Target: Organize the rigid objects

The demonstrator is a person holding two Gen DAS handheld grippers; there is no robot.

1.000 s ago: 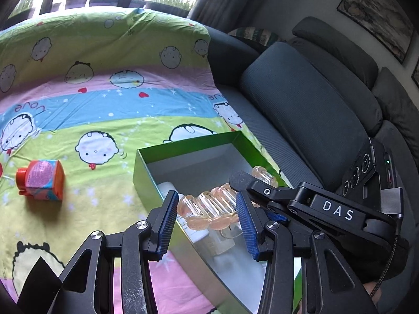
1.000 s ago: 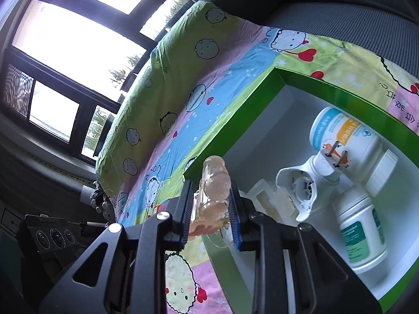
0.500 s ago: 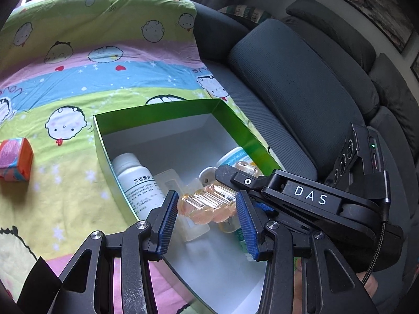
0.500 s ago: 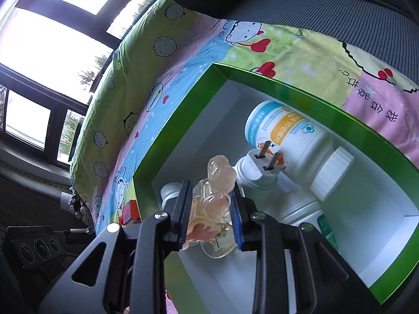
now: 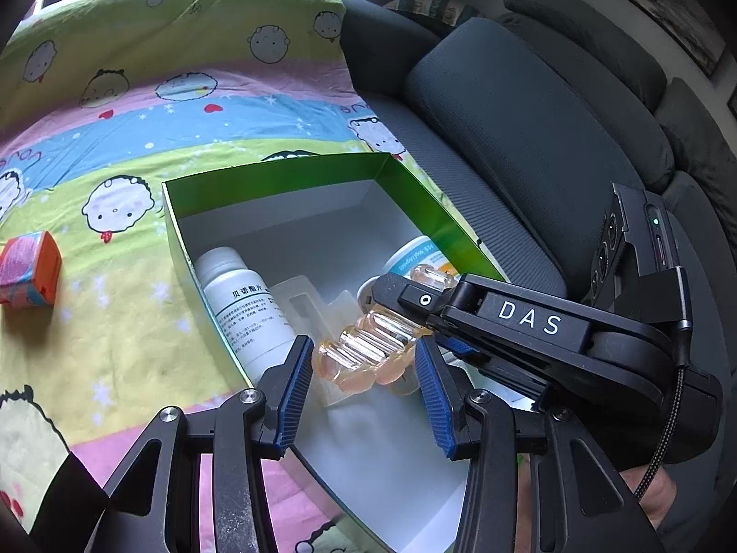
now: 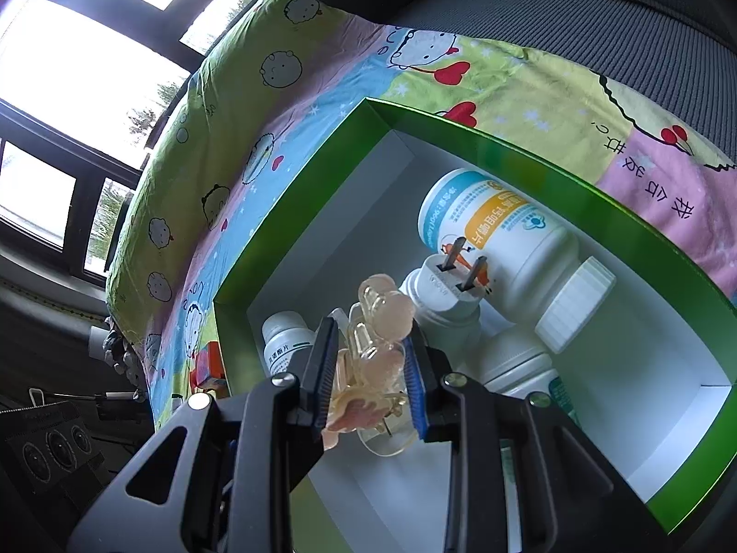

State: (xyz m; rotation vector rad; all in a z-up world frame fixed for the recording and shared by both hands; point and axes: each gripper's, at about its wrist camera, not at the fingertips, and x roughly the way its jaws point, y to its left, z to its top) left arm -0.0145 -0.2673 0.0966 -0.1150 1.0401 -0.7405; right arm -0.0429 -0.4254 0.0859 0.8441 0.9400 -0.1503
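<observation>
My right gripper is shut on a translucent peach hair claw clip and holds it over the near part of the green box. The clip also shows in the left wrist view, between the fingers of my open left gripper, which does not touch it. The box holds white pill bottles, a white plug and a clear plastic piece.
The box sits on a cartoon-print sheet spread over a dark grey sofa. A small orange and pink carton lies on the sheet left of the box. Windows are behind.
Both grippers have moved forward over the box, with the clip carried from above the box's near wall to over its inside. More of the box's contents show now.
</observation>
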